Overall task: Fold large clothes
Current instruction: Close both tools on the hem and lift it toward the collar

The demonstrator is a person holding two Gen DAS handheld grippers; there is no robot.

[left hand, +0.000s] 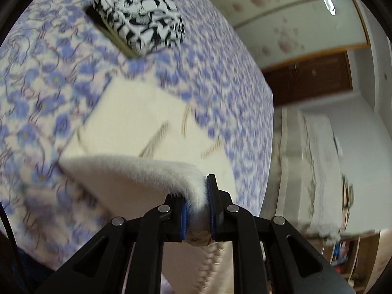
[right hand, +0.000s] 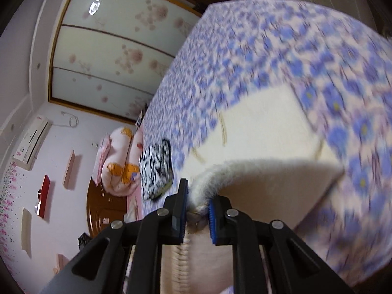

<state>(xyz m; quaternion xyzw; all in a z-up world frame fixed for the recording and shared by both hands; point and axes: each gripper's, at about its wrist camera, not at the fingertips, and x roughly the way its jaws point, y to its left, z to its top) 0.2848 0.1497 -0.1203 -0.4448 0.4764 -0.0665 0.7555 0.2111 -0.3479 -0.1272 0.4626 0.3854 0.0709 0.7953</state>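
— Two claws, both clamped on the garment (left hand: 137,178)?
— Yes. Your left claw (left hand: 197,210) pinches its fleecy edge; your right claw (right hand: 196,210) grips the other corner. The rest lies flat on the bed (left hand: 36,98), near the patterned bundle (left hand: 139,17).
— How will it handle?
— Likely soft, thick and limp, so it will probably sag between your claws. Hold by the stitched hem, where the pile is less likely to slip.

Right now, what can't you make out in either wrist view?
- Cream fleece-lined garment: left wrist view, motion blur smears its stitching; the left tongs hide the pinched edge.
- Same garment, right wrist view: its near part is cut off by the bottom edge, behind the right tongs.
- Black-and-white patterned folded cloth: too small to read the print.
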